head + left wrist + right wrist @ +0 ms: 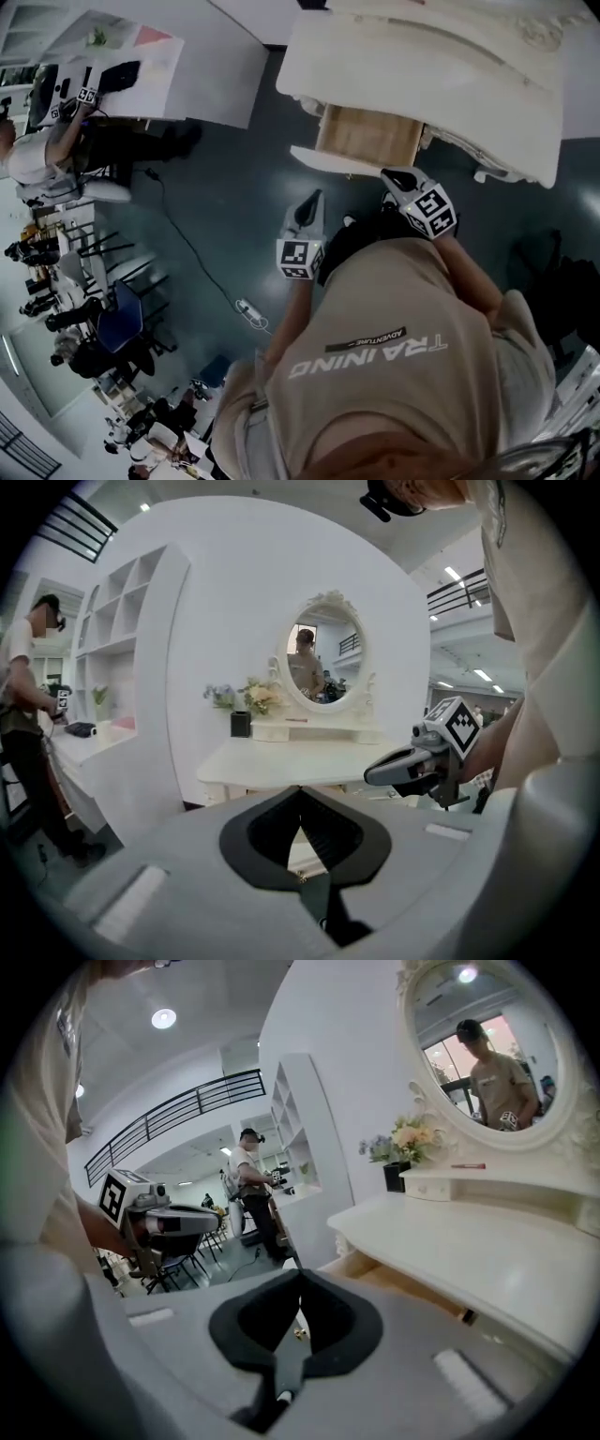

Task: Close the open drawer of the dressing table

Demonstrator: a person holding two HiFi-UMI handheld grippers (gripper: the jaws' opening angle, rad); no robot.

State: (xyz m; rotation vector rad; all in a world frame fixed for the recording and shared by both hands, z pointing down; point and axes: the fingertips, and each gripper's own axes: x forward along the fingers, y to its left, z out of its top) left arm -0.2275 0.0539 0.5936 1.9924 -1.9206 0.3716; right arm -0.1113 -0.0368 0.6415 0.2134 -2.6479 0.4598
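The white dressing table (441, 56) stands directly ahead of you. Its open drawer (368, 136), a pale wooden box with a white front panel (333, 161), projects from under the tabletop toward you and is well out. No contents show in the visible part of the interior.

Both tools are empty. The left gripper (300, 791) has its black jaws pressed together at the tips, with nothing between them. The right gripper (300, 1277) is in the same condition: jaws together, nothing held. In the head view the right gripper sits just beside the drawer's right front corner; whether it touches cannot be determined. The left gripper is short of the front panel and apart from it.

Handling assessment:
- Expect a stiff wooden box that travels in one straight line only.
- It is probably light to moderate in weight.
- It does not need to be gripped. Use the joined jaw tips as a blunt pusher against the front panel.
- Apply the push near the middle of the panel, or with one gripper toward each end, so that the box does not skew and bind.
- The painted face is likely smooth. Keep the tips square to it to prevent them sliding off.
- Push evenly until the panel meets the table's frame.
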